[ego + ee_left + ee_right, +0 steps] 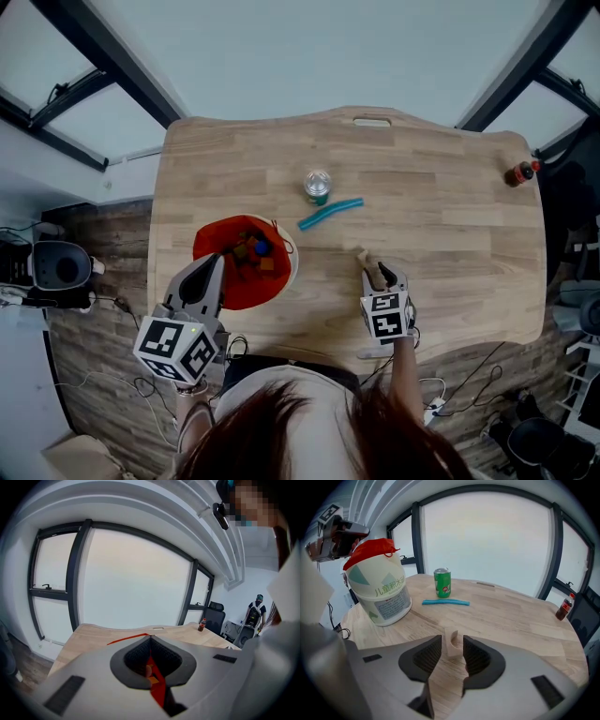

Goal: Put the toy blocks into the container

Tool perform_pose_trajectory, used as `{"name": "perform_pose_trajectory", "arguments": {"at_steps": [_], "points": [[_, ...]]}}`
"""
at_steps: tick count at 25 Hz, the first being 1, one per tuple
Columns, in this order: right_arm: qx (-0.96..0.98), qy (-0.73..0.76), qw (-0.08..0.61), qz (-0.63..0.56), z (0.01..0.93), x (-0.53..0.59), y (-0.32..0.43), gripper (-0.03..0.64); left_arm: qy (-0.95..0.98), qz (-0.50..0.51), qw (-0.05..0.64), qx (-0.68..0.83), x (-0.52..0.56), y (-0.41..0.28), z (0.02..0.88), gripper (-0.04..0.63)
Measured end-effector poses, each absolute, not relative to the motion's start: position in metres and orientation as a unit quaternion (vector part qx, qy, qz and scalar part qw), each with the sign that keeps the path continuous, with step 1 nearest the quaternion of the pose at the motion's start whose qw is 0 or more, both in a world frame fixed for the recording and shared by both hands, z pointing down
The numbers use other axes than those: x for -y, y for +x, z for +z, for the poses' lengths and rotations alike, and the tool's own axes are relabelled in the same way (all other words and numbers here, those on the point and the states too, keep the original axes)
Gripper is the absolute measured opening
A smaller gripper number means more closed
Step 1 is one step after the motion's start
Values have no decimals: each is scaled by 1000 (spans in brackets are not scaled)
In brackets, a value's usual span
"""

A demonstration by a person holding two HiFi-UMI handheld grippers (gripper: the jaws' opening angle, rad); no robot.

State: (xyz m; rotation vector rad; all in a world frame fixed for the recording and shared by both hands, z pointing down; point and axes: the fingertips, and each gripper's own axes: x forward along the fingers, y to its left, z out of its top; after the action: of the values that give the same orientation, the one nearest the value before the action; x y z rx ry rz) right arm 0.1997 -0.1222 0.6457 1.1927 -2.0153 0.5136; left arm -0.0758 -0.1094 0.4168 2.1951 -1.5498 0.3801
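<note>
The right gripper [451,651] gapes around the wooden block [452,639], not touching it. The block is likely light and rigid, best pinched on its flat sides. The left gripper [150,660] clamps the container [384,599] rim.

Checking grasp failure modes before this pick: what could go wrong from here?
1. The arched wooden block sits only at the tips of the open right gripper. Closing here may pinch just its edge and tip it over or eject it.
2. The left gripper is clamped on the red rim of the white bucket. Any tug could tilt it and spill the blocks inside.
</note>
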Motion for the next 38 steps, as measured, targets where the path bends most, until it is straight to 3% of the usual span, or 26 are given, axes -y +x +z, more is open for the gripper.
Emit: {"name": "perform_pose_trajectory", "arguments": {"at_steps": [38], "points": [[783, 421, 386, 245, 690, 127, 197, 149, 780, 164, 227, 559, 127, -72, 432, 11]]}}
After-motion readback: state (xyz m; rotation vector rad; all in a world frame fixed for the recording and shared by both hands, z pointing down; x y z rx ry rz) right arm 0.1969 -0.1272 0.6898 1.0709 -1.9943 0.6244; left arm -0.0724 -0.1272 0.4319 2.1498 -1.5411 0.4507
